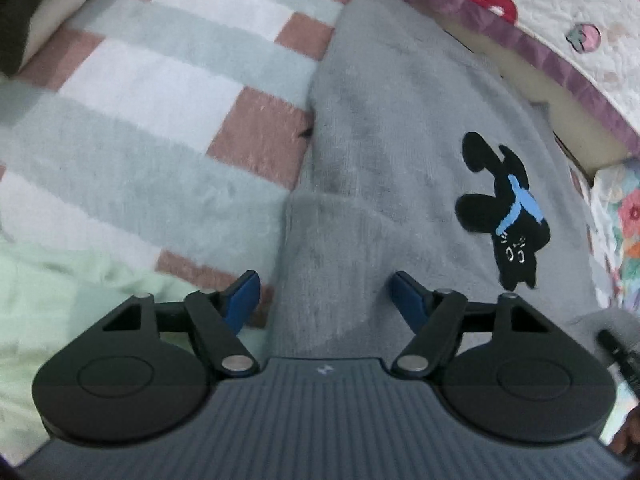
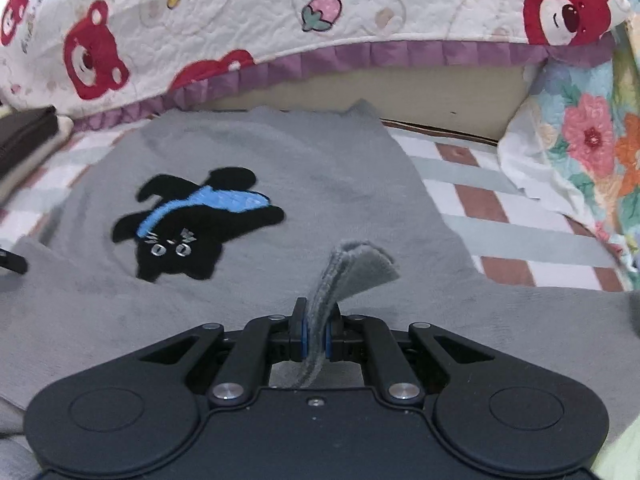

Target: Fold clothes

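Grey garment (image 2: 320, 184) with a black cat patch (image 2: 196, 224) lies spread on the checked blanket (image 1: 152, 92), filling the centre of both views. Right gripper (image 2: 315, 330), at lower centre of its view, is clamped tight on a raised grey fold. Left gripper (image 1: 325, 294) stands about half open above the grey fabric, gripping nothing. Mint cloth (image 1: 60, 300) lies lower left.

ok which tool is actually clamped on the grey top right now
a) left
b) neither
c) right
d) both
c: the right tool is shut on a fold of the grey top, while the left tool stands open above it with nothing pinched.
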Demonstrator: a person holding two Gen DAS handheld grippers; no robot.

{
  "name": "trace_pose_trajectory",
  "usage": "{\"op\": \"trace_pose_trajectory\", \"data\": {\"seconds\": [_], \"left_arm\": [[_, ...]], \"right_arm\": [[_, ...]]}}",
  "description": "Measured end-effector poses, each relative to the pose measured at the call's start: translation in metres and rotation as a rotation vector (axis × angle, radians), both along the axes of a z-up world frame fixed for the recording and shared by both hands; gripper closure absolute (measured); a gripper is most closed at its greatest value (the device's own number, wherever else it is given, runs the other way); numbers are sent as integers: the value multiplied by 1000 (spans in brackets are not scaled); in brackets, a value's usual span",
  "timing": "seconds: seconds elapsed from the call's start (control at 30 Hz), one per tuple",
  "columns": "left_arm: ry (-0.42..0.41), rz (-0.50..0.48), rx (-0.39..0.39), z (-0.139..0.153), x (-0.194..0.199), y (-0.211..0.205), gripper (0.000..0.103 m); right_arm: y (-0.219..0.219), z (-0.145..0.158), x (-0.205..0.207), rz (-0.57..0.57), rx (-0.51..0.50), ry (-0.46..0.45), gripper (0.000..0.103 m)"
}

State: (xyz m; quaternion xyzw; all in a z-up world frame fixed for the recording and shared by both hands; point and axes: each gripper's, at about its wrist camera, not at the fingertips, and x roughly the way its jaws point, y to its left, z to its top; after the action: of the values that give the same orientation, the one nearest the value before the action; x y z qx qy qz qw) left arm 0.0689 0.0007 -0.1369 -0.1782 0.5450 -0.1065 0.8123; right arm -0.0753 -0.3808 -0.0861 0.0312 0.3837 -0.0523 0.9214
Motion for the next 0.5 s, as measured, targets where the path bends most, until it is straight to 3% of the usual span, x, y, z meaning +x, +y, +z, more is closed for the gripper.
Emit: {"op": "trace_pose_trajectory", "data": {"seconds": [0.03, 0.07, 0.13, 0.23, 0.3, 0.37, 0.4, 0.5], "left_arm": [[-6, -10, -6, -1, 1, -2, 56], [-12, -21, -13, -1, 1, -3, 85], [-46, 6, -12, 5, -2, -1, 86], [-150, 123, -5, 25, -20, 16, 89], [-187, 177, 57, 34, -31, 24, 101], [-171, 206, 110, 32, -31, 27, 103], [-138, 206, 101, 28, -27, 27, 103], [-181, 175, 120, 34, -30, 19, 103]], "right_arm": [[0, 2, -1, 8, 9, -8, 94], [0, 3, -2, 17, 19, -17, 94], [0, 6, -6, 21, 31, -37, 94], [-3, 12, -17, -2, 97, -65, 95], [-6, 16, -26, -21, 156, -83, 95], [-8, 19, -34, -38, 207, -98, 95], [-7, 16, -34, -31, 176, -84, 95], [-9, -4, -25, -35, 144, -27, 95]]}}
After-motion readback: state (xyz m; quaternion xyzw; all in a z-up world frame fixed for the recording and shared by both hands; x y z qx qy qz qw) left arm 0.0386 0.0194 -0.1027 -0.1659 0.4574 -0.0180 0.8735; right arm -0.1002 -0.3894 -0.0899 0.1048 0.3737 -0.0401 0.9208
